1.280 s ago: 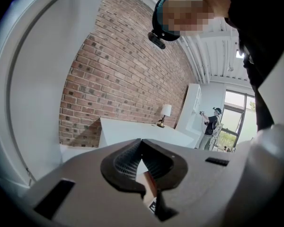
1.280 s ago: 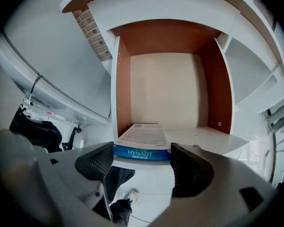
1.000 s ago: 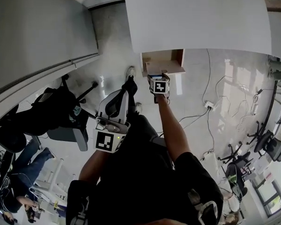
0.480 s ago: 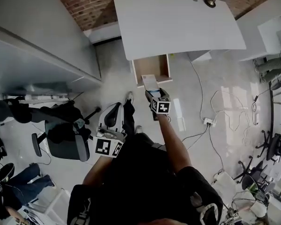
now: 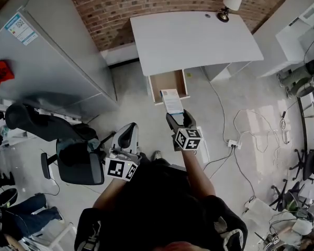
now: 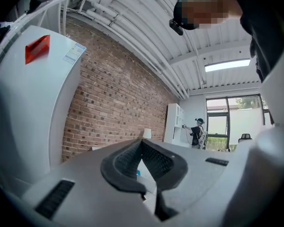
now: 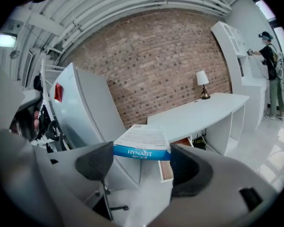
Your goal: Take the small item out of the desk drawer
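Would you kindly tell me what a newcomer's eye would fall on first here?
A white and blue box clamped in the right gripper, held up before the open drawer under the white desk. Behind the desk runs a brick wall; the left gripper is shut and empty.

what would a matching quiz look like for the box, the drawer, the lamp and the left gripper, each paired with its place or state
Things:
1. box
2. drawer
3. lamp
4. left gripper

Places or states:
A. stands at a far corner of the desk
B. jaws together, nothing between them
C. open, under the desk's front edge
D. clamped in the right gripper

Pairs: 1-D, 2-C, 3-A, 4-B
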A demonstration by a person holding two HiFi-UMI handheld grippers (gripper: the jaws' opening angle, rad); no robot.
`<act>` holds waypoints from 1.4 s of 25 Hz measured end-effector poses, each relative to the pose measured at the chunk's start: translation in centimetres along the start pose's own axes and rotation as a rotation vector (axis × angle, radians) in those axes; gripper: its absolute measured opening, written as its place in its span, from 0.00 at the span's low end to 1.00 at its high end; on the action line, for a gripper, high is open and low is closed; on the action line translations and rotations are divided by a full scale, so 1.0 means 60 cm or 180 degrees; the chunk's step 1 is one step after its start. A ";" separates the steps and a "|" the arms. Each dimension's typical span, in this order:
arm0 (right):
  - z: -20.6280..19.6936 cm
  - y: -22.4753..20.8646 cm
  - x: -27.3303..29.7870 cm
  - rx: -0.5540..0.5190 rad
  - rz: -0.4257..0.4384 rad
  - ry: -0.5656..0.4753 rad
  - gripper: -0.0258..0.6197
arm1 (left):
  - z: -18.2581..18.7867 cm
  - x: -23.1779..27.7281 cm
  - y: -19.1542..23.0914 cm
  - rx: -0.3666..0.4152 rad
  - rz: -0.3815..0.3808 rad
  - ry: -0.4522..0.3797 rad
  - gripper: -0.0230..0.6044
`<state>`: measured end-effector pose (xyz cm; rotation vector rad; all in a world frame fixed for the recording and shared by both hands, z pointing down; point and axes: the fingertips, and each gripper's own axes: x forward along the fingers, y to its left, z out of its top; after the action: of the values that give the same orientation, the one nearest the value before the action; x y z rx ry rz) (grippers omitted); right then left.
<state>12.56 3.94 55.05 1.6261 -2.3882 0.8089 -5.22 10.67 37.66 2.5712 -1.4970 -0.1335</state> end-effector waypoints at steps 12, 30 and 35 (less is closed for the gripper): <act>0.164 0.147 -0.186 -0.0258 -0.0214 -0.1004 0.62 | 0.048 -0.049 0.043 -0.0026 -0.0110 -0.0049 0.05; 0.157 0.233 -0.249 -0.0405 -0.0189 -0.1158 0.62 | 0.041 -0.087 0.041 -0.0100 -0.0214 -0.0039 0.05; 0.154 0.231 -0.258 -0.0407 -0.0211 -0.1168 0.62 | 0.042 -0.090 0.037 -0.0077 -0.0212 -0.0051 0.05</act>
<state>8.07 15.71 36.14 1.9272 -2.5368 0.3606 -10.20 14.04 35.59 2.6080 -1.4066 -0.1799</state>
